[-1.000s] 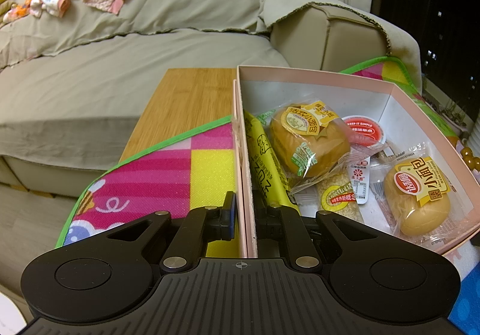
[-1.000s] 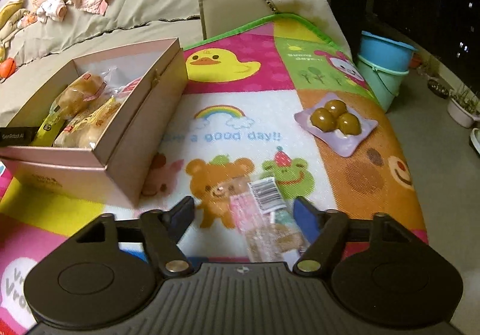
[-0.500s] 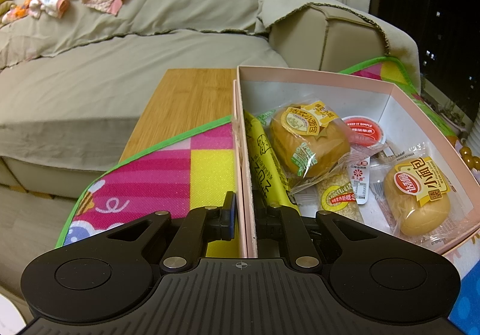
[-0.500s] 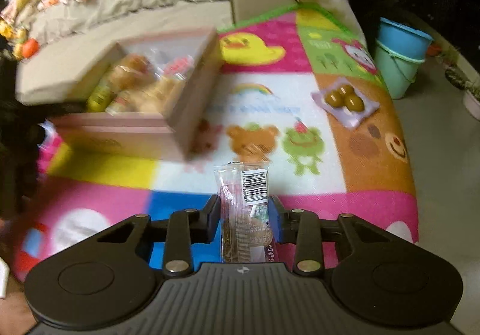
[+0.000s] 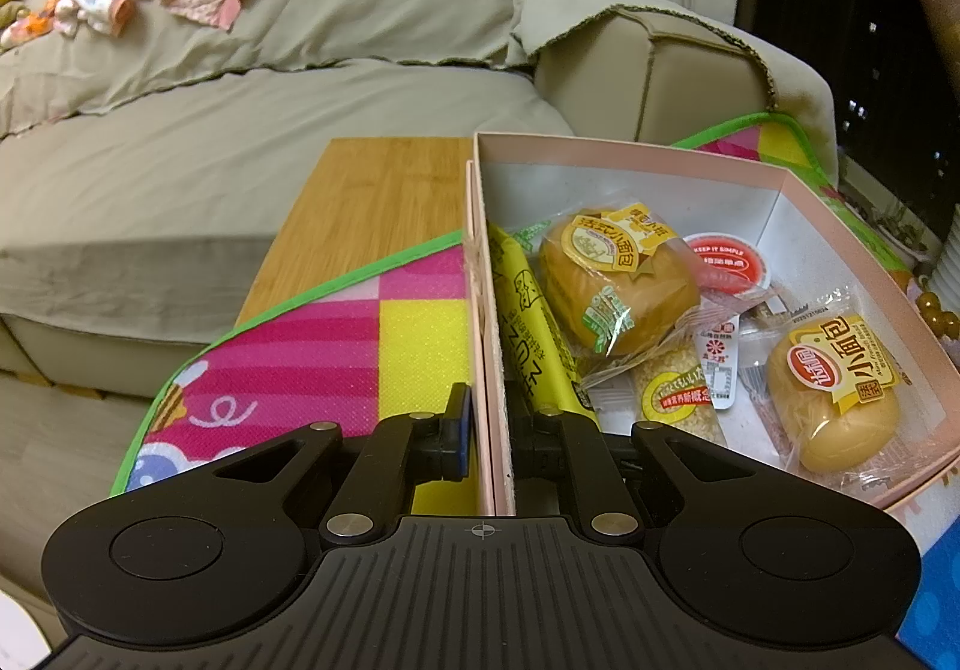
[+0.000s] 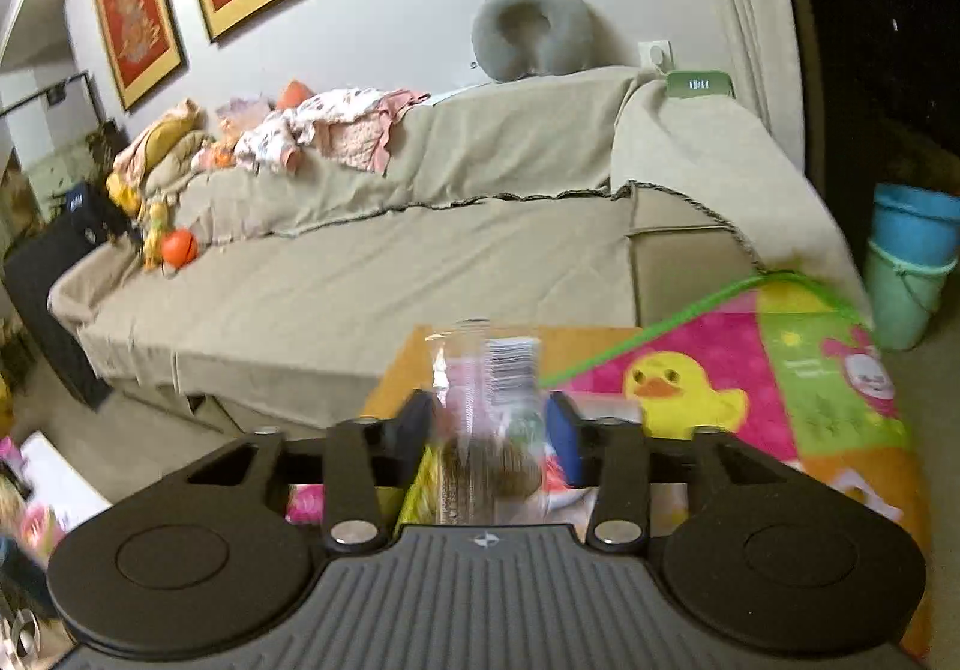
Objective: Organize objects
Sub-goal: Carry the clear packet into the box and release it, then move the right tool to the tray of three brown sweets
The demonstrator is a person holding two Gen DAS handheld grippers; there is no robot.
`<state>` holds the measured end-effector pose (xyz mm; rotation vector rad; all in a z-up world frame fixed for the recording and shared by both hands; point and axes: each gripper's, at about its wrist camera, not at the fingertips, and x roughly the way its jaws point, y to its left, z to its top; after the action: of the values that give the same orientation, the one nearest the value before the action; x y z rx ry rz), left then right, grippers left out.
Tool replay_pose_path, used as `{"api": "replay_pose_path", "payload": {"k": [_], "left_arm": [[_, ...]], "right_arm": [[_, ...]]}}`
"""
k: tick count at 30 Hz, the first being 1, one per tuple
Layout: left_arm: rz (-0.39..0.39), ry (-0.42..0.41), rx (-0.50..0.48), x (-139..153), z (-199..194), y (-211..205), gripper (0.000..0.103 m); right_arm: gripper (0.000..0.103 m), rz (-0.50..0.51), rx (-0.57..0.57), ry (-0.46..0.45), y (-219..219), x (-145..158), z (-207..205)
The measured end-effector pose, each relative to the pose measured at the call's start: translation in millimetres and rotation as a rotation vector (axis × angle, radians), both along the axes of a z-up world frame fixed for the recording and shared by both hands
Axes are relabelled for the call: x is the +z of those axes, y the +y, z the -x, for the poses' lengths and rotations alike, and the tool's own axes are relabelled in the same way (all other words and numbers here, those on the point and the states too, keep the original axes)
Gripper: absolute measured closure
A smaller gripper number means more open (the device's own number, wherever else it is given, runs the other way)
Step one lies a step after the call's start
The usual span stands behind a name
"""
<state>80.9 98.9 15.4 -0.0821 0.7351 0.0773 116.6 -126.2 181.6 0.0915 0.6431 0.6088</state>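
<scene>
1. Pink cardboard is what your left gripper (image 5: 489, 424) is clamped on: the near left wall of the box (image 5: 630, 153), lower centre of the left wrist view, with one finger outside and one inside.
2. Inside the box, going left to right: a yellow tube packet (image 5: 534, 328) along the left wall, a wrapped bun (image 5: 618, 280) at centre, a red-lidded cup (image 5: 726, 265) behind it, and a second bun (image 5: 834, 400) at the right.
3. Under the box lies the bright play mat (image 5: 312, 352), with a wooden board (image 5: 384, 196) past its green edge and the sofa (image 5: 240, 141) across the upper left.
4. In the right wrist view, your right gripper (image 6: 489, 427) sits at lower centre with a clear snack packet (image 6: 486, 406) upright between its fingers. The jaws have just been widening; the picture is too blurred to tell whether the pads are pressing it.
5. To the right, the mat's yellow duck (image 6: 678, 394) shows, and a blue bucket (image 6: 915, 223) stands at the far right edge.
</scene>
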Motion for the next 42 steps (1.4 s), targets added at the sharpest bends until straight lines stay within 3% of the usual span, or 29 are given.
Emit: {"api": "replay_pose_path", "payload": {"k": [4, 8, 19, 25, 32, 36, 42], "left_arm": [[0.001, -0.001, 0.000, -0.4, 0.0, 0.4, 0.091], [0.001, -0.003, -0.001, -0.7, -0.4, 0.2, 0.091], [0.001, 0.000, 0.001, -1.0, -0.7, 0.6, 0.091], [0.001, 0.000, 0.002, -1.0, -0.2, 0.8, 0.091], [-0.002, 0.001, 0.006, -0.5, 0.2, 2.4, 0.090], [-0.002, 0.001, 0.005, -0.5, 0.4, 2.5, 0.090], [-0.001, -0.002, 0.006, -0.4, 0.9, 3.3, 0.090]], "right_arm": [[0.050, 0.059, -0.031, 0.024, 21.9, -17.8, -25.6], [0.046, 0.114, -0.059, 0.052, 14.5, -41.4, -29.3], [0.028, 0.236, -0.268, 0.075, -70.1, -91.5, -45.3], [0.023, 0.281, -0.367, 0.102, -112.3, -125.1, -54.6], [0.019, 0.259, -0.477, 0.126, -159.0, -152.0, -74.9], [0.008, 0.212, -0.522, 0.144, -184.9, -161.2, -92.6], [0.007, 0.207, -0.490, 0.203, -174.3, -175.9, -116.3]]}}
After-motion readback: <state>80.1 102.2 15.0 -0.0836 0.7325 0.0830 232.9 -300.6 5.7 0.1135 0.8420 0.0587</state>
